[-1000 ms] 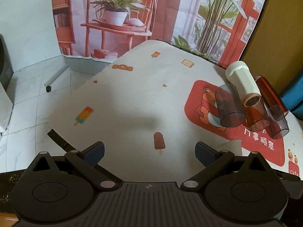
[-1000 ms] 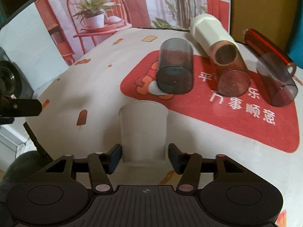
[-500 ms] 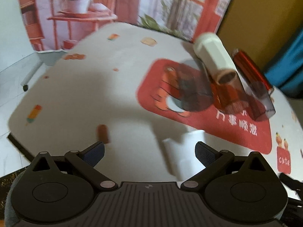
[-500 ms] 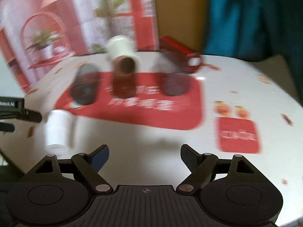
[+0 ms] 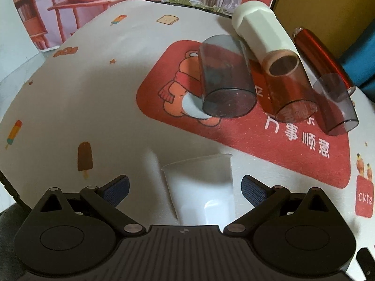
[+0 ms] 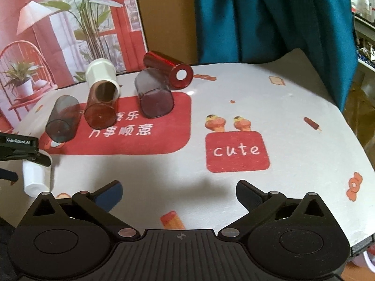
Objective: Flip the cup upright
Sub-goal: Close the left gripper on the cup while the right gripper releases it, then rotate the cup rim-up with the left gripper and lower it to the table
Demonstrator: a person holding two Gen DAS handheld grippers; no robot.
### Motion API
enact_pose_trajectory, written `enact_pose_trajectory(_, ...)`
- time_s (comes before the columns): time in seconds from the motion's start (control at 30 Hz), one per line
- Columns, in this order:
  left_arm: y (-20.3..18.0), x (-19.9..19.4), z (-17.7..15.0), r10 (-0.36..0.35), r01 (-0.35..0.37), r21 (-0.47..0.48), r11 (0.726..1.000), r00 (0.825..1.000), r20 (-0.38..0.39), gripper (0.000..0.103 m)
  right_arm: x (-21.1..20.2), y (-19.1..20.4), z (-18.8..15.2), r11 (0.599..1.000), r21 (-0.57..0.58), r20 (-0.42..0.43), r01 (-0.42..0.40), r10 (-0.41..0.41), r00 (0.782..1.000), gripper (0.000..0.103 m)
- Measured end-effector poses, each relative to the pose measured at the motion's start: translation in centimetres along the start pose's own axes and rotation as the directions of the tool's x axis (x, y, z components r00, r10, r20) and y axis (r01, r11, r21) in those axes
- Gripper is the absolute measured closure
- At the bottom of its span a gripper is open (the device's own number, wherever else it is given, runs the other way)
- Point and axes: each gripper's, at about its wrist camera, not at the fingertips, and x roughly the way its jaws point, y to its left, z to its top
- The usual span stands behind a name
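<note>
Left gripper (image 5: 184,185): jaws spread around the translucent white plastic cup (image 5: 201,187), without contact. Right gripper (image 6: 179,193): jaws spread, holding nothing, well right of the cup.

The left gripper (image 5: 184,186) is spread wide around a frosted white cup (image 5: 202,188) on the printed tablecloth (image 5: 98,98), its fingers clear of the cup's walls. Beyond it, a grey tumbler (image 5: 223,82) and an amber tumbler (image 5: 289,87) lie on their sides on the red mat (image 5: 269,140).
</note>
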Motion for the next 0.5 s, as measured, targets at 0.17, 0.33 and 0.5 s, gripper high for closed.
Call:
enact_pose_trajectory(0.17, 0.0, 0.3, 0.3, -0.029, 0.029, 0.000, 1.000, 0.999, -0.016, 0.016, 0.0, 1.4, -0.3, 1.000, -0.022, 0.003, -0.012, 0.012, 1.000, 0.000)
enact_pose_trajectory(0.33, -0.3, 1.0, 0.2, -0.039, 0.039, 0.024, 0.999, 0.999, -0.021, 0.017, -0.4, 2.4, -0.3, 0.999, -0.043, 0.004, -0.028, 0.029, 1.000, 0.000)
enact_pose_trajectory(0.5, 0.7, 1.1, -0.6, -0.102, 0.102, 0.003, 0.995, 0.995, -0.016, 0.029, -0.5, 2.9, -0.4, 0.998, -0.058, -0.006, -0.034, 0.034, 0.999, 0.000)
